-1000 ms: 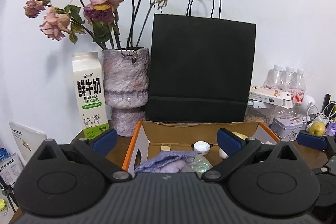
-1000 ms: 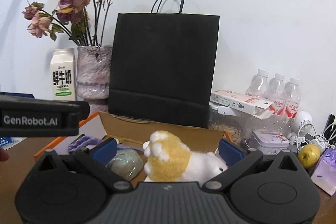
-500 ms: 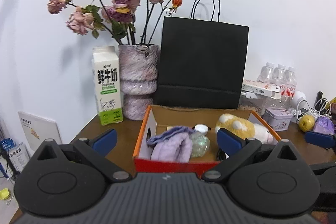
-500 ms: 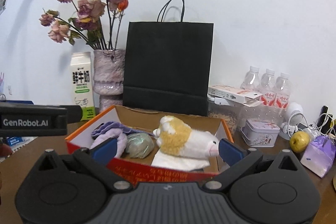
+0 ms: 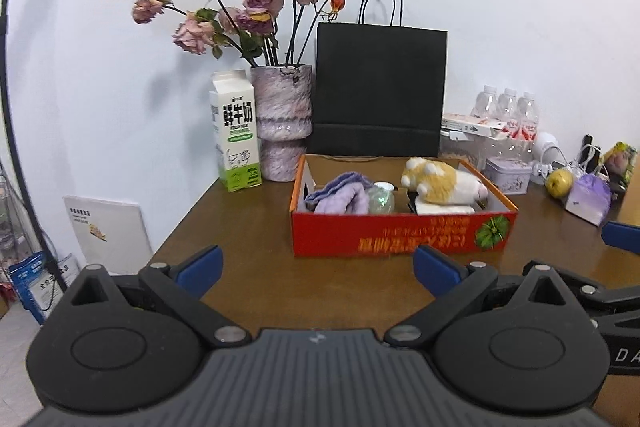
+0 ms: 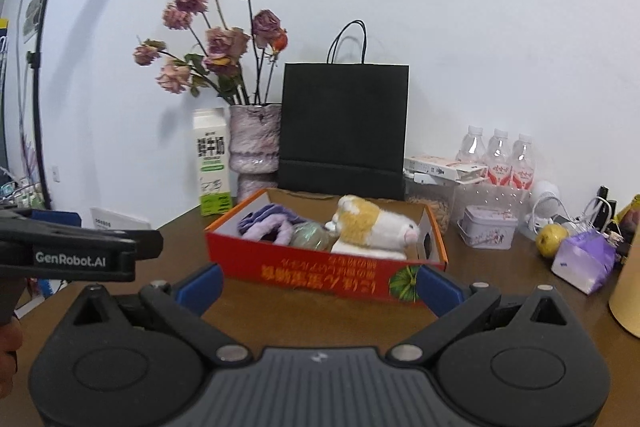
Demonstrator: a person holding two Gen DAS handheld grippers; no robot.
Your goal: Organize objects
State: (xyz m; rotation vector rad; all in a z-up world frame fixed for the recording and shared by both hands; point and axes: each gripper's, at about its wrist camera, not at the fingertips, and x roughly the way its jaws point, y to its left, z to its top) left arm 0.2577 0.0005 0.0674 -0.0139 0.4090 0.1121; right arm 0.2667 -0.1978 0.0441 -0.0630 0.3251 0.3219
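Note:
A red cardboard box (image 5: 400, 233) (image 6: 320, 269) stands on the brown table. In it lie a purple cloth (image 5: 340, 197) (image 6: 266, 225), a shiny greenish ball (image 5: 380, 201) (image 6: 310, 237) and a yellow-and-white plush toy (image 5: 444, 181) (image 6: 372, 227). My left gripper (image 5: 316, 269) is open and empty, in front of the box and apart from it. My right gripper (image 6: 318, 285) is open and empty, close in front of the box. The left gripper's body (image 6: 80, 253) shows at the left of the right wrist view.
Behind the box stand a milk carton (image 5: 236, 139), a vase of dried roses (image 5: 282, 131) and a black paper bag (image 5: 380, 95). To the right are water bottles (image 5: 508, 111), a tin (image 5: 508, 175), a yellow fruit (image 5: 559, 182) and a purple packet (image 5: 588, 199). The table's left edge drops off near a white board (image 5: 108, 231).
Both grippers have pulled back and up away from the box. The plush toy, close between the right gripper's fingers a second ago, lies in the box.

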